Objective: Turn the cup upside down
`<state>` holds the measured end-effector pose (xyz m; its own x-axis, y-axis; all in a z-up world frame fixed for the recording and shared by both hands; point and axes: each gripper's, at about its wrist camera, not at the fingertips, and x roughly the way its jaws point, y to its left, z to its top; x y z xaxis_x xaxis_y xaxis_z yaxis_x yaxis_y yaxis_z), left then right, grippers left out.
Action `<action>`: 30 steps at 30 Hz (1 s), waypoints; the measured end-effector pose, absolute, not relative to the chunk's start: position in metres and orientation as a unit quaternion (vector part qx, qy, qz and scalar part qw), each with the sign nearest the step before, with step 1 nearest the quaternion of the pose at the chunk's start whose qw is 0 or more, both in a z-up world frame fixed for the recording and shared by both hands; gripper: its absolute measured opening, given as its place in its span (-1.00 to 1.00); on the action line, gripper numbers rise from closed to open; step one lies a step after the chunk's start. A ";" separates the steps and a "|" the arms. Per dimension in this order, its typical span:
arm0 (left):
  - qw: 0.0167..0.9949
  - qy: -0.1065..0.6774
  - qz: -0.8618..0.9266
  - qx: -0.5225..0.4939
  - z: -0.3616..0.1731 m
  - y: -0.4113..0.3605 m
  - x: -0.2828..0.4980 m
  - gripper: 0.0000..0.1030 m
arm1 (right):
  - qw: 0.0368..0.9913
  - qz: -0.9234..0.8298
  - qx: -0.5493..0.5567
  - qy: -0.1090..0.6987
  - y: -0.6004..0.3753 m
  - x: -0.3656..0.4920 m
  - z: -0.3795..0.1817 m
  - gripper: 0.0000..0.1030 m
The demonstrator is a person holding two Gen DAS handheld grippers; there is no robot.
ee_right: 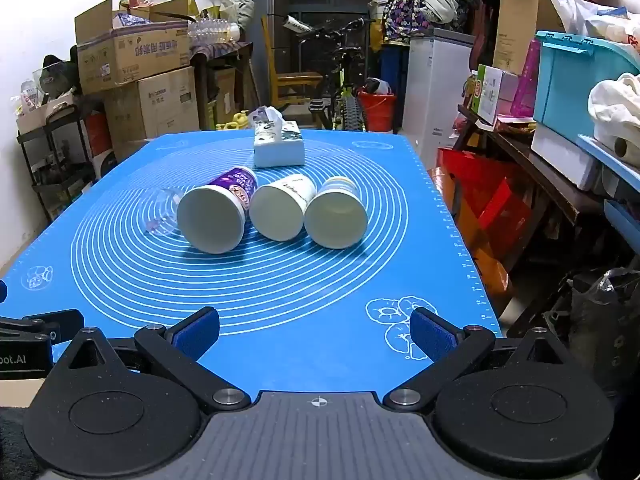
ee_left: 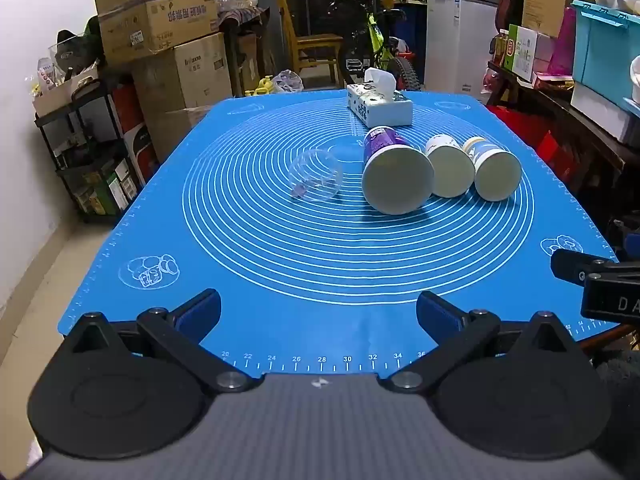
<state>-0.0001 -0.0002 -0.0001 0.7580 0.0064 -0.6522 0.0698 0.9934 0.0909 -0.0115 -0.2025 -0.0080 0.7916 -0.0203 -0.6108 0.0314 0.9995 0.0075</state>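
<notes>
Several cups lie on their sides in a row on the blue mat, mouths toward me. From the left: a clear plastic cup, a purple-printed paper cup, a white paper cup and a paper cup with yellow bands. My left gripper is open and empty over the mat's near edge, well short of the cups. My right gripper is open and empty, also near the front edge.
A tissue box stands on the mat behind the cups. The right gripper's body shows at the left view's right edge. Cardboard boxes, a shelf, a bicycle and cluttered shelves surround the table.
</notes>
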 end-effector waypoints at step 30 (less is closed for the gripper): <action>0.933 0.354 -0.025 0.060 -0.002 -0.002 0.000 0.99 | 0.945 -0.012 -0.003 0.326 -0.199 -0.012 -0.010 0.95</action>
<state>-0.0004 -0.0017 -0.0024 0.7487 -0.0038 -0.6629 0.0893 0.9915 0.0951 -0.0121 -0.1990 -0.0105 0.7869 -0.0247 -0.6166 0.0209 0.9997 -0.0133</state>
